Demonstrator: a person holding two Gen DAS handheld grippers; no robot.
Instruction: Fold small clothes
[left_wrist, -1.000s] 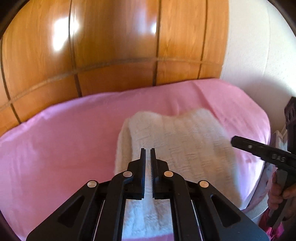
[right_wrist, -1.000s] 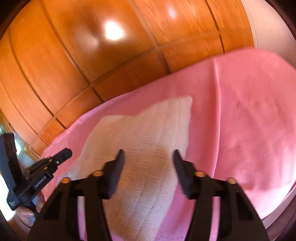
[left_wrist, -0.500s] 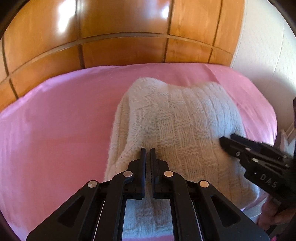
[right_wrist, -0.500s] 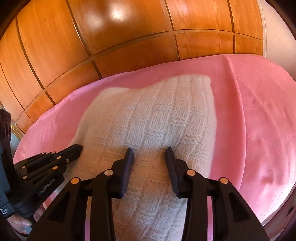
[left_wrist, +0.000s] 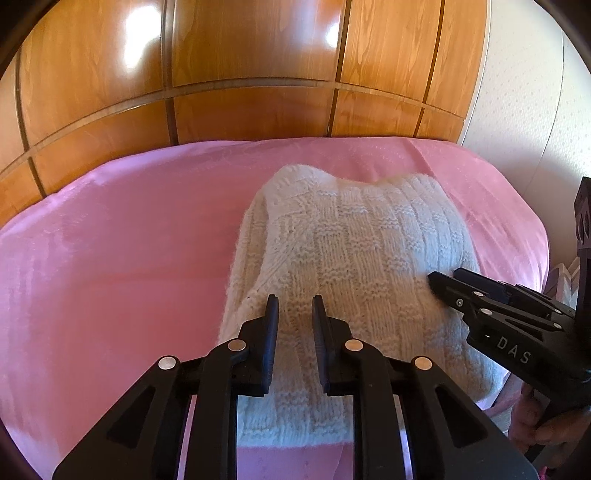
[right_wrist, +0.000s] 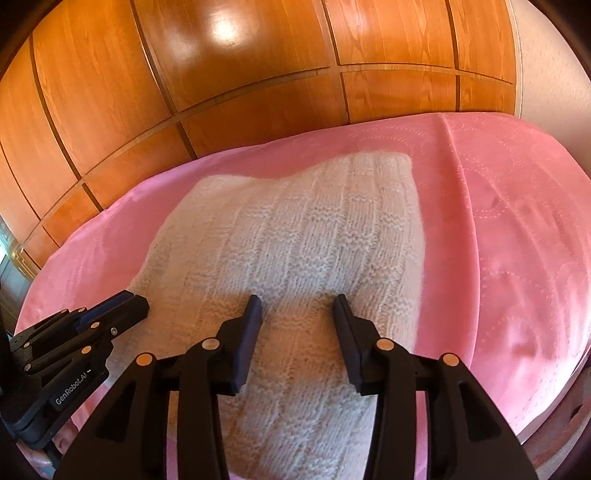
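You have one garment in front of you: a single cream knitted sweater (left_wrist: 354, 288), already folded into a thick block, lying on one pink bedspread (left_wrist: 110, 258). Two grippers are at work over it. Behind the bed stands one wooden panelled wall (left_wrist: 240, 74), with a pale textured wall (left_wrist: 524, 110) off to the right of your left tool.

Two pieces of writing can be read. The side of your right gripper (left_wrist: 441, 282), seen from the left wrist camera, carries the letters "DAS". The side of your left gripper (right_wrist: 136, 302), seen from the right wrist camera, reads "GenRobot.AI".

Your left gripper (left_wrist: 294, 308) has its jaws slightly spread, a narrow gap between them, with nothing pinched; its tips are at the near left part of the sweater, and the knit runs forward and to the right from there. Whether the tips touch the wool I cannot tell.

Your right gripper (right_wrist: 297, 308) has its jaws spread wider, also holding nothing. The sweater (right_wrist: 295, 240) lies directly under and ahead of it, stretching forward between the two fingers, with bare bedspread (right_wrist: 517, 240) to the tool's right. Your left tool's tip lies on the sweater's left edge from this view.
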